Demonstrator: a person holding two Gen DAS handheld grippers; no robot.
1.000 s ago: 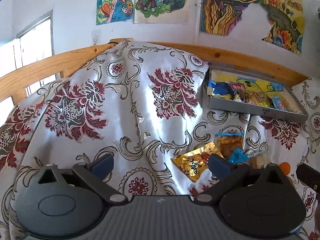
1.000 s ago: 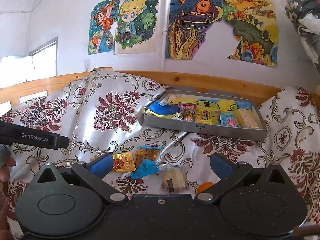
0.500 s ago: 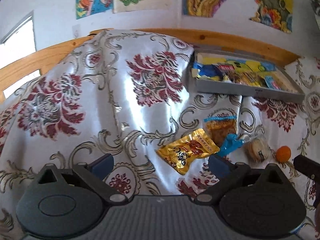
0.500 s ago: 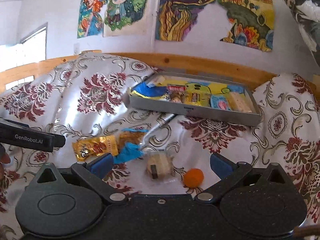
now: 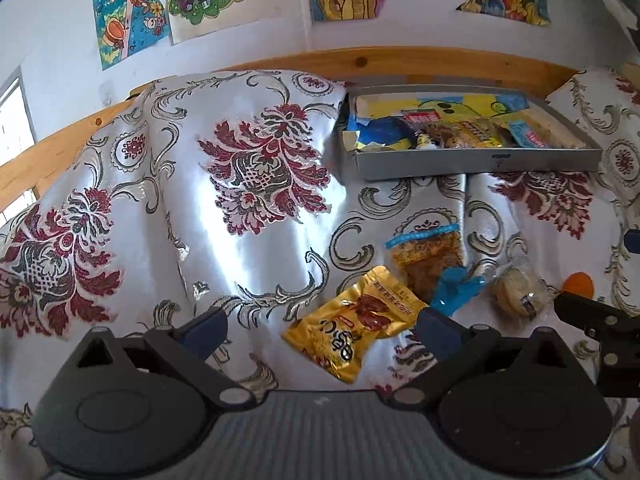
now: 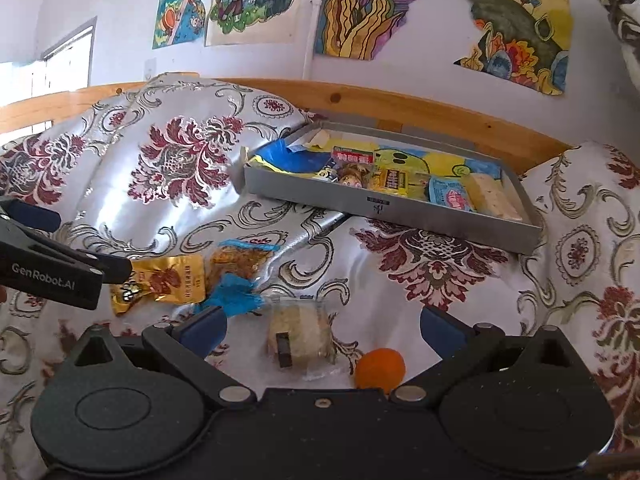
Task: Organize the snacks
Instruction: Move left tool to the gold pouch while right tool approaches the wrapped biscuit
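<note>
Left wrist view: the left gripper (image 5: 320,330), spread and empty, hovers above the gold snack packet (image 5: 352,326), its right finger hiding the packet's edge; right wrist view: the right gripper (image 6: 322,330), likewise spread, straddles the wrapped cake (image 6: 300,334) and orange ball (image 6: 380,367), the grey tray (image 6: 400,210) far behind, its snack labels illegible.

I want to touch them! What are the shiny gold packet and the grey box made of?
The gold packet looks like crinkly metallic foil or plastic film: it glints and wrinkles. The grey box looks like matte cardboard, with thin flat walls and sharp folded corners, though painted tin is possible.
</note>
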